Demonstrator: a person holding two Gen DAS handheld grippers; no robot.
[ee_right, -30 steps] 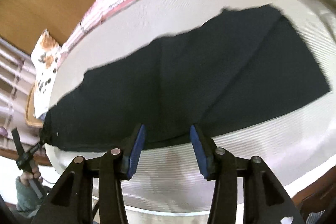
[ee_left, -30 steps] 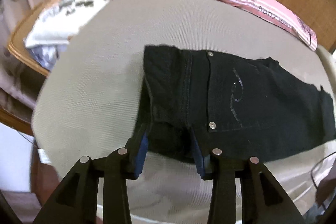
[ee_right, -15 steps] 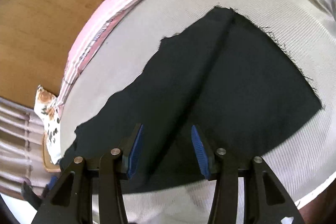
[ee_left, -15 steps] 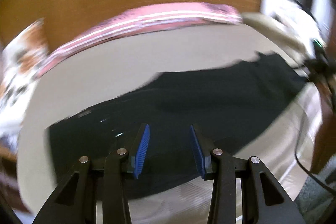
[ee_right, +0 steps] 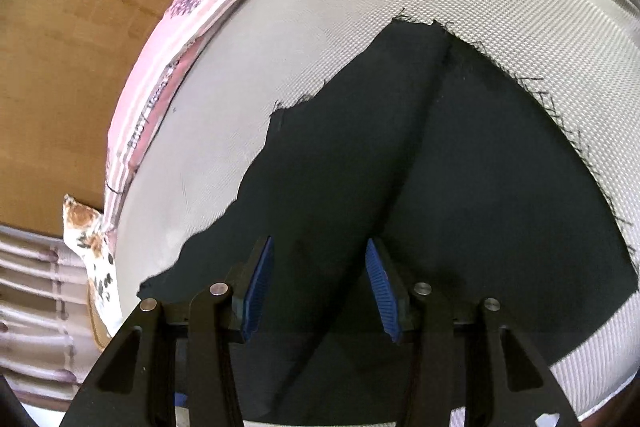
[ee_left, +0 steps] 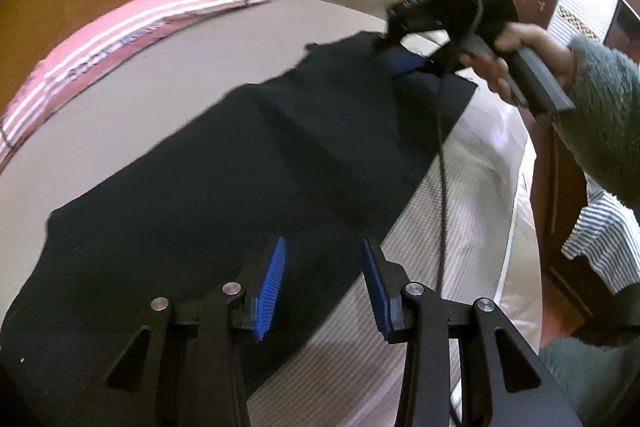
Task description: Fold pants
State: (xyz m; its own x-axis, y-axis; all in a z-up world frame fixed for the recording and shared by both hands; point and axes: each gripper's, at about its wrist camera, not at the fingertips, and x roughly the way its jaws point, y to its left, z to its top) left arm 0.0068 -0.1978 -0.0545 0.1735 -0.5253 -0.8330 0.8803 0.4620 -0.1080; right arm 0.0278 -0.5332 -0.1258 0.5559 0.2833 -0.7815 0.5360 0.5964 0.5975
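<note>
Left-wrist view: I am hovering my left claw (ee_left: 322, 283), released and empty, over the black pants (ee_left: 240, 187) that are lying flat along the bed's (ee_left: 120, 107) near edge. Toward the bed's far corner, my right claw (ee_right: 316, 287) is hanging released above the frayed hems, gripping nothing.

One pair of black pants (ee_left: 248, 183), two grippers, left (ee_left: 323, 281) and right (ee_right: 320, 283), one pink striped pillow (ee_left: 132, 23) at ten o'clock, one floral cushion (ee_right: 94, 247)
</note>
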